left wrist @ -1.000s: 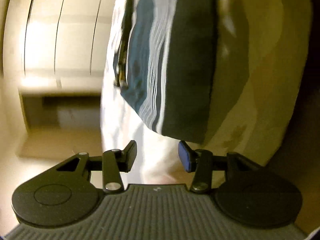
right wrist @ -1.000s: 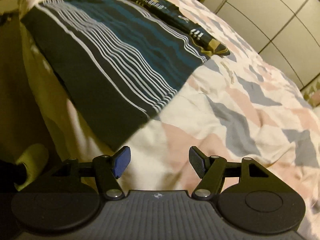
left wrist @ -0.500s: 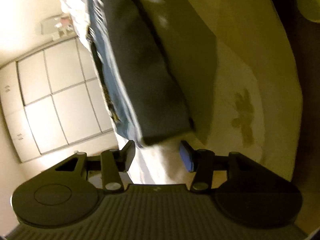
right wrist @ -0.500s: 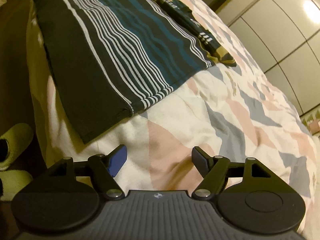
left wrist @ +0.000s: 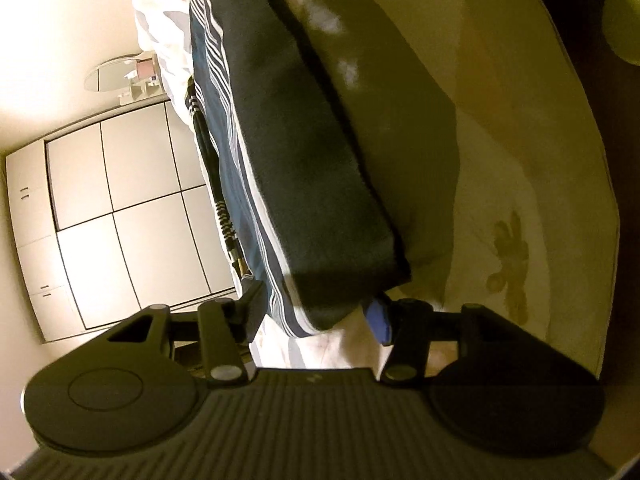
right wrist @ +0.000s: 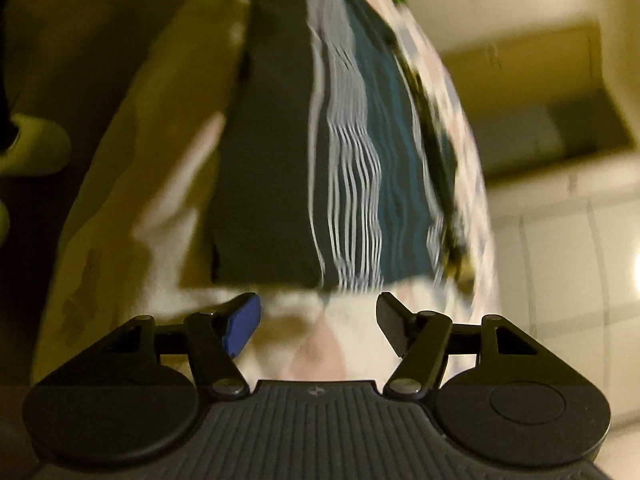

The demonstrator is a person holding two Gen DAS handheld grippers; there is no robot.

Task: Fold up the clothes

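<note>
- Left wrist view, far left: a wall of pale cabinet doors (left wrist: 120, 216) stands well beyond the bed, with open air between it and the mattress edge.
- The patterned bedspread (left wrist: 160, 12) runs up the frame as a narrow strip; its side hangs down on the right as a yellowish drape (left wrist: 520, 184).
- The dark striped shirt (left wrist: 296, 184) lies flat on the bedspread, its white-striped band toward the cabinets and its plain dark half lapping over the bed's edge.
- A second garment with a yellow-and-white print (left wrist: 224, 220) lies just beside the shirt's far side, touching it.
- The left gripper (left wrist: 318, 314) sits at the shirt's near hem — jaws spread, the hem corner between the two fingers, not pinched.
- Right wrist view, blurred: the same striped shirt (right wrist: 320, 184) reaches up the frame, dark half left, teal and white stripes right, its cut hem just ahead of the fingertips.
- The right gripper (right wrist: 318, 320) has its jaws wide apart, holding nothing, with bare bedspread (right wrist: 304, 328) between them.
- To the right the bed edge falls away to open room and pale cupboards (right wrist: 560, 240).
</note>
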